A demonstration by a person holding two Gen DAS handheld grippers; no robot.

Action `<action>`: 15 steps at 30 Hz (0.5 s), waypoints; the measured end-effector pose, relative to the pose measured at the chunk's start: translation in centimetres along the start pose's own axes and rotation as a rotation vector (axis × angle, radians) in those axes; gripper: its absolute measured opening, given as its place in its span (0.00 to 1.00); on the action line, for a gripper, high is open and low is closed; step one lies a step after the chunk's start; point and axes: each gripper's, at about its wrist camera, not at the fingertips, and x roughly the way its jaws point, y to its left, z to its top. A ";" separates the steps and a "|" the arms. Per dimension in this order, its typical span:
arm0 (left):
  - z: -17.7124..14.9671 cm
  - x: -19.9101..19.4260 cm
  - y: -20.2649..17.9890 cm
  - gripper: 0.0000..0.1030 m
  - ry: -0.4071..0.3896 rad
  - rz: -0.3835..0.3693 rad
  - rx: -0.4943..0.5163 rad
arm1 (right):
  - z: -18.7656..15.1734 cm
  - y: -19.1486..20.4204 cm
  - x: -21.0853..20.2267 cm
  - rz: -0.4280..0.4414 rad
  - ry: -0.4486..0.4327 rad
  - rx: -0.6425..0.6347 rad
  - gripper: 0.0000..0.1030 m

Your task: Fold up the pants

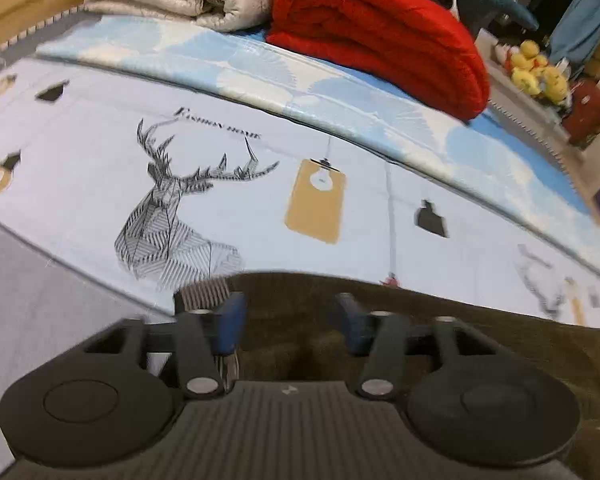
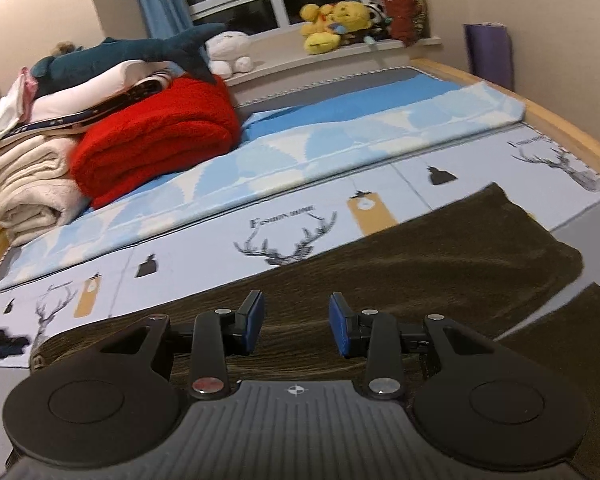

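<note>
Left gripper (image 1: 288,322): sitting at lower centre of the left wrist view; jaws standing apart, nothing between them, hanging over dark cloth.
Ribbed edge (image 1: 206,290): showing at lower left of centre in the left wrist view, just beside the left blue pad; probably the waistband or a cuff, cannot tell which.
Pants (image 2: 400,264): dark olive-brown, lying spread on the bed; in the right wrist view running from the lower left up to the right of centre, with a second panel (image 2: 560,344) parting off at lower right, a strip of grey sheet showing between the two.
Right gripper (image 2: 296,324): sitting at lower centre of the right wrist view; jaws standing apart, gripping nothing, hovering over the middle of the pants.
Bed (image 2: 204,256): deer-print cover lying under the pants; a pale blue mat (image 2: 340,136) lying beyond it across mid-frame.
Red blanket (image 2: 156,132): folded, resting at upper left of the right wrist view, well apart from the pants.
Progress: judging by the lie, the garment is looking flat with legs apart; no fold is visible.
Remaining: bringing one leg over the other, then folding along the length; all appearing still to do.
</note>
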 end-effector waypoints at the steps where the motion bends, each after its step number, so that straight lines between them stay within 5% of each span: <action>1: 0.4 0.8 -0.6 0.75 -0.006 0.041 0.028 | 0.0 0.1 0.0 0.001 0.001 -0.006 0.37; 5: 1.8 4.2 -0.6 0.83 -0.004 0.050 0.119 | 0.1 -0.2 0.1 0.003 0.012 -0.004 0.37; 11: 1.8 8.1 0.2 0.81 0.077 0.054 0.245 | 0.5 -1.4 0.3 -0.012 0.020 0.013 0.37; 13: 1.6 8.7 0.4 0.60 0.090 0.056 0.284 | 0.6 -1.8 0.5 -0.021 0.027 0.006 0.37; 14: 1.5 8.9 0.4 0.26 0.087 0.078 0.317 | 0.6 -2.0 0.6 -0.025 0.028 0.001 0.37; 15: 1.5 8.9 0.3 0.09 0.097 0.084 0.348 | 0.6 -2.2 0.6 -0.031 0.028 -0.005 0.37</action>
